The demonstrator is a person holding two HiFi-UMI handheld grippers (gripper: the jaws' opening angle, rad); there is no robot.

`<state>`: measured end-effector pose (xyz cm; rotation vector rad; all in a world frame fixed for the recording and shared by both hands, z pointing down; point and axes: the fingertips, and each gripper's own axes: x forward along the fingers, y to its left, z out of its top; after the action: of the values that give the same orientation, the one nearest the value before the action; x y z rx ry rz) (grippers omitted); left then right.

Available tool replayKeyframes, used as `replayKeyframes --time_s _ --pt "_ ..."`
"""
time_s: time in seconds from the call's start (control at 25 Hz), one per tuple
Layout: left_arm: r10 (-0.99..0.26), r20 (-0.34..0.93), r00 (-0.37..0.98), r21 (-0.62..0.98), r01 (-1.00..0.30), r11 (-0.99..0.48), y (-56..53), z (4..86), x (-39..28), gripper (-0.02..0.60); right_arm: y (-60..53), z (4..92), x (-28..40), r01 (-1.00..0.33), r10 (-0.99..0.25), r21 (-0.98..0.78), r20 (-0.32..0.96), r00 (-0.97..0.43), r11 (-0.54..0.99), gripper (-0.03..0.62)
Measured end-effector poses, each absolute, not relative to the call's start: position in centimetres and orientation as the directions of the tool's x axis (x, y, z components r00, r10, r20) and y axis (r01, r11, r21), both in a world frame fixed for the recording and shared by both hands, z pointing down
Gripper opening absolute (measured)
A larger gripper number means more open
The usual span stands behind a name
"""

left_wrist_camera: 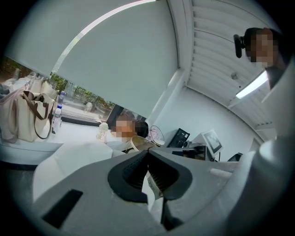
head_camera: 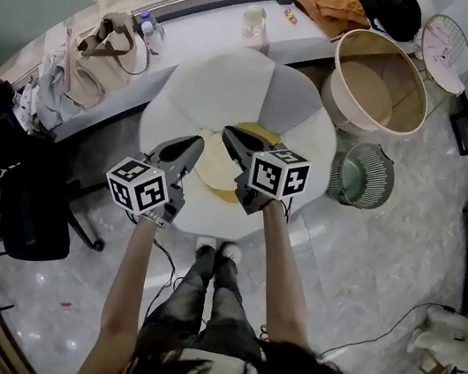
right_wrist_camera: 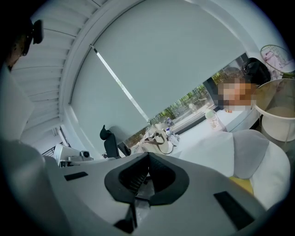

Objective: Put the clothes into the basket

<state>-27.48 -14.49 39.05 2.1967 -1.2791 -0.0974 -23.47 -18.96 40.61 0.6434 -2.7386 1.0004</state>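
You hold both tools over the white round seat (head_camera: 226, 82) at frame centre; the left gripper (head_camera: 193, 144) has its jaws together and empty; the right gripper (head_camera: 230, 135) is likewise closed on nothing. The cream and yellow clothes (head_camera: 216, 168) lie on the seat by their tips; the beige basket (head_camera: 333, 83) stands at upper right, well apart.

Yellow cloth (head_camera: 217, 170) partly behind left tongs (head_camera: 195, 143) and right tongs (head_camera: 229, 133); basket (right_wrist_camera: 281, 123) cut by right gripper view's edge.

A pale cream cloth (head_camera: 217, 165) lies rumpled on the white seat (head_camera: 233, 92), well apart from the round cream basket (head_camera: 366, 123) standing upright.
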Motion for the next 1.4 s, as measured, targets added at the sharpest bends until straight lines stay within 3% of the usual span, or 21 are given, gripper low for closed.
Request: replayKeyframes --time_s 0.68,1.4 --pt "-0.739 0.316 0.596 0.584 -0.736 -0.343 -17.1 49.3 -27.2 0.011 -21.7 51.0 -23.8 -0.462 -0.298 -0.632 0.355 -0.886 0.622 0.009" --pt "-0.627 0.427 0.652 0.651 -0.703 -0.288 -18.1 62.7 -27.5 0.011 -21.5 65.9 -22.8 -0.541 -0.193 -0.664 0.525 -0.829 0.517 0.009"
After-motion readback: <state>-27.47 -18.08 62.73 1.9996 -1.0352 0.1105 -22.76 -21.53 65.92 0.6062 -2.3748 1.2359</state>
